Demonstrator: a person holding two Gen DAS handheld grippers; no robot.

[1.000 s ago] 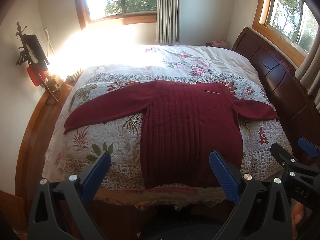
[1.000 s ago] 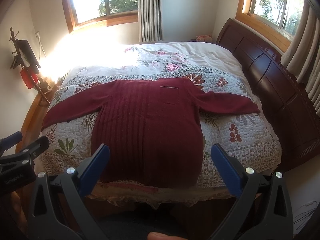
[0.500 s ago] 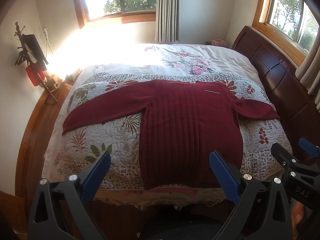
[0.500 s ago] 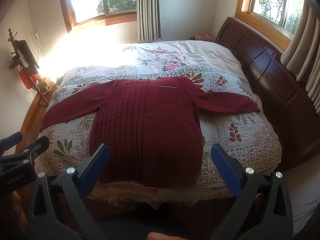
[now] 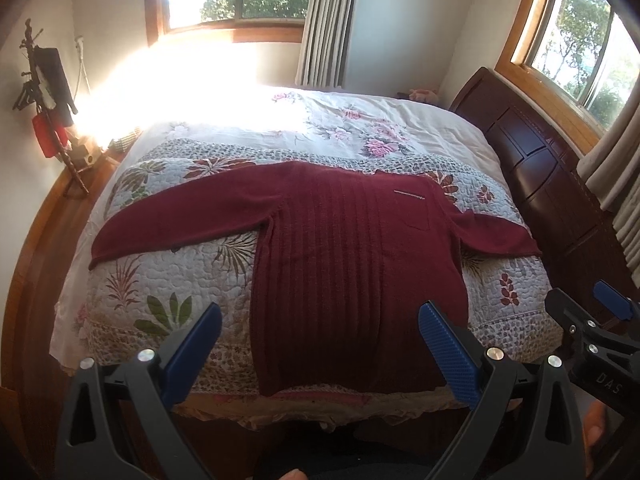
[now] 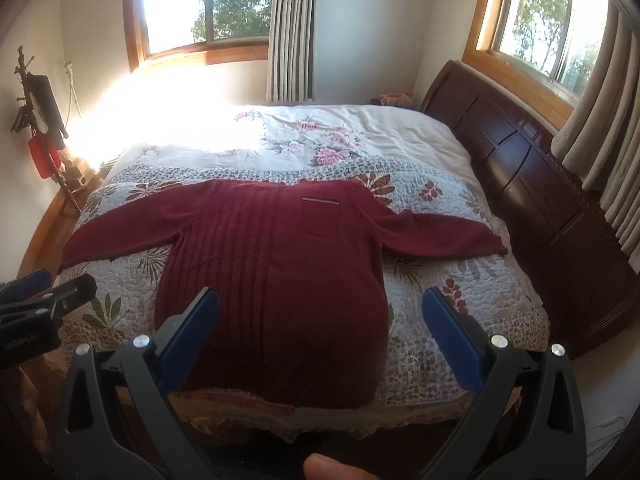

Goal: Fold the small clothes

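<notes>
A dark red knitted sweater (image 5: 352,264) (image 6: 276,280) lies flat on the bed, front up, both sleeves spread sideways and its hem at the near edge. A small chest pocket shows on its right side. My left gripper (image 5: 320,324) hangs open above the hem, holding nothing. In the right wrist view my right gripper (image 6: 322,312) is open too, over the lower body of the sweater, apart from it. Each gripper shows at the edge of the other's view.
The bed carries a floral quilt (image 5: 168,292) and a white flowered sheet (image 6: 360,132) behind it. A dark wooden headboard (image 6: 532,184) runs along the right. A stand with dark and red items (image 5: 48,92) is by the left wall. A hand part (image 6: 340,468) shows below.
Both grippers have drifted slightly forward toward the bed; the sweater looks a little larger and lower in view. The sweater has not moved, and both grippers stay open.
</notes>
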